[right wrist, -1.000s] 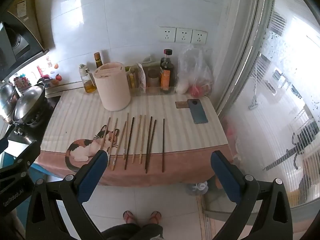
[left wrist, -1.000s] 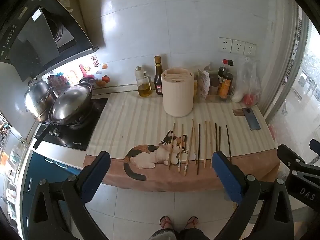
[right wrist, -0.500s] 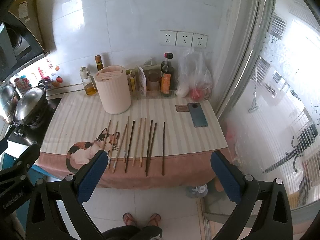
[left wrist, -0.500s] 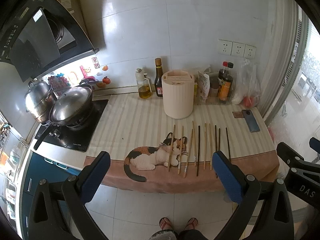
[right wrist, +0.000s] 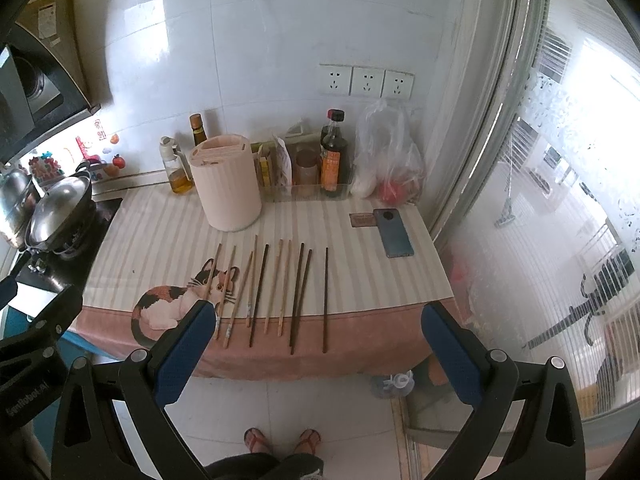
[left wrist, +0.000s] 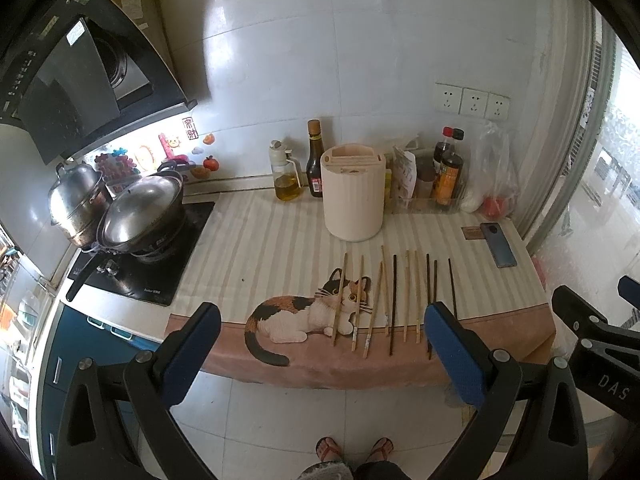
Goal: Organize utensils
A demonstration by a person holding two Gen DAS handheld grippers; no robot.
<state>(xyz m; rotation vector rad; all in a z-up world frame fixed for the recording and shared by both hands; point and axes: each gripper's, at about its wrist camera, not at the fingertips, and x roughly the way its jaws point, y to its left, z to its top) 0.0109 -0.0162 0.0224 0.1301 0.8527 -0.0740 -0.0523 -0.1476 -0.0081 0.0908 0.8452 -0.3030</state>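
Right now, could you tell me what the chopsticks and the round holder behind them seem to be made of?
Pale chopsticks: likely bamboo or wood, matte tan. Dark chopsticks: dark wood or lacquer; unclear. Holder: probably plastic, smooth, matte cream, faintly ribbed.

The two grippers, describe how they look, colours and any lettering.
Both the left gripper and right gripper have black frames with triangular cutouts, silver screw heads and blue pads on the fingers. Seen from the left wrist view, the right one bears white letters "DAS".

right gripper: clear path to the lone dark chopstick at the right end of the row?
Probably yes. The right gripper is open and empty, and the dark chopstick lies apart from its neighbours on the cloth, nothing over it; the phone sits further back.
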